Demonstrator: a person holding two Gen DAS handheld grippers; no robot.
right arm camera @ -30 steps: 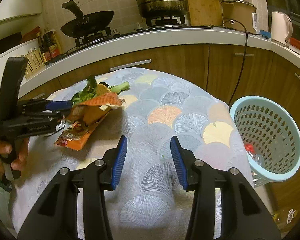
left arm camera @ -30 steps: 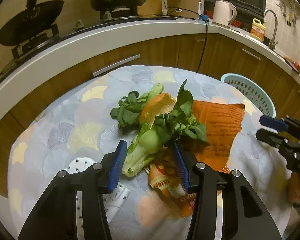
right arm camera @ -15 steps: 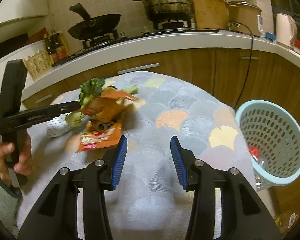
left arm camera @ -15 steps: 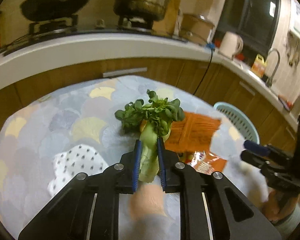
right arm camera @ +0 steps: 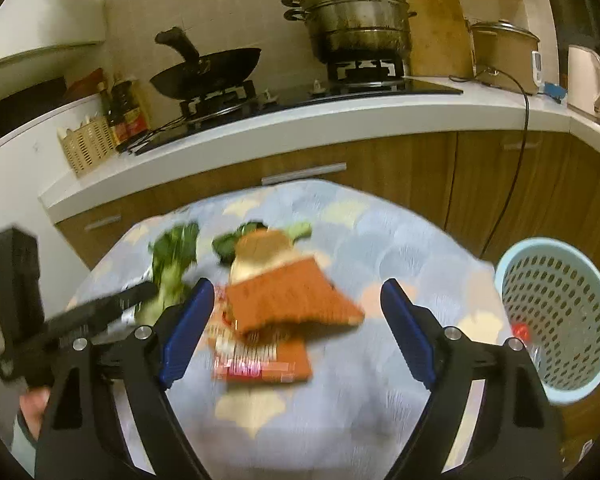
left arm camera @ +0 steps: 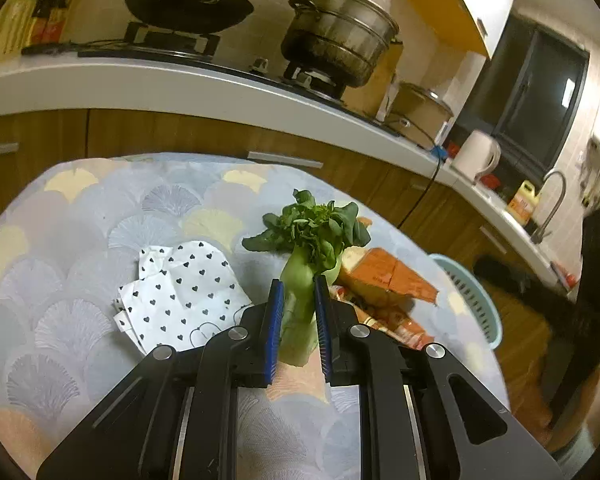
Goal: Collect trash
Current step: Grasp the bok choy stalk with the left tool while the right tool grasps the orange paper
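Now left gripper point(left arm camera: 296, 320) squeezes green veggie point(left arm camera: 300, 292) above table point(left arm camera: 80, 220). Right gripper point(right arm camera: 296, 332) opening wide, nothing inside. Orange wrappers point(right arm camera: 288, 300), spotted paper point(left arm camera: 180, 296) not binned yet. Basket point(right arm camera: 560, 312) nearly empty.

No word, brand name or number can be made out in either view. The flat orange snack wrapper point(right arm camera: 260, 360) lying on the scallop-patterned tablecloth carries a red and white band of print, perhaps a brand name, but motion blur smears it past reading. The folded orange paper bag point(left arm camera: 384, 278) beside it shows faint dark rows of lettering, too small to read. The dark sauce bottle with a red label point(right arm camera: 126, 120) on the white worktop and the yellow plastic jug point(left arm camera: 522, 202) by the sink both bear labels, none legible.
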